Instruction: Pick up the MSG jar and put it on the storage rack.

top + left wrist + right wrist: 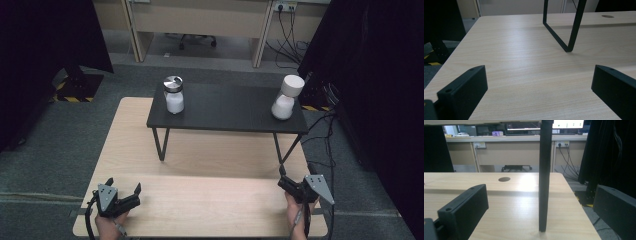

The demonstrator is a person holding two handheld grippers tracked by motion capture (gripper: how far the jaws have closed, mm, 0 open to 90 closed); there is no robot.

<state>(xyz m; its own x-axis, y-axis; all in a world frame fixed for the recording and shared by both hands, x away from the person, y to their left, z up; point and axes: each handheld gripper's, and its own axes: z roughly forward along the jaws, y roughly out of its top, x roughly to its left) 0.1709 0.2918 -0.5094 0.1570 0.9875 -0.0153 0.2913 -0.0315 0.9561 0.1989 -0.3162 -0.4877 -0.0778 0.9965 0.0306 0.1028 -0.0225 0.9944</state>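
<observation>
In the high view, a light wooden bench [200, 150] carried a small black stand [227, 107] on thin metal legs. Two jars stood on the stand: one with a metal lid [174, 94] holding white powder, well ahead of the left gripper [123, 189], and a white-capped jar [286, 97], tilted, at the stand's other end, well ahead of the right gripper [282, 177]. The left gripper rested at the bench's near left corner in a hand [109, 225], its jaws spread wide with nothing between them. The right gripper sat at the near right corner in the other hand [295, 210]; how its jaws stood could not be told from here.

In the left gripper view, the left gripper [539, 82] had its two black jaws far apart, holding nothing, with bare bench [524, 62] between them. A black stand leg [570, 27] met the wood ahead of the jaws, slightly toward the right jaw.

In the right gripper view, the right gripper [540, 205] also had its jaws wide apart and empty. A black stand leg [544, 175] stood upright between them, just ahead, touching neither. Beyond it lay a round hole [504, 179] in the bench top, and farther off a long desk [514, 150] with wall sockets and cables.
</observation>
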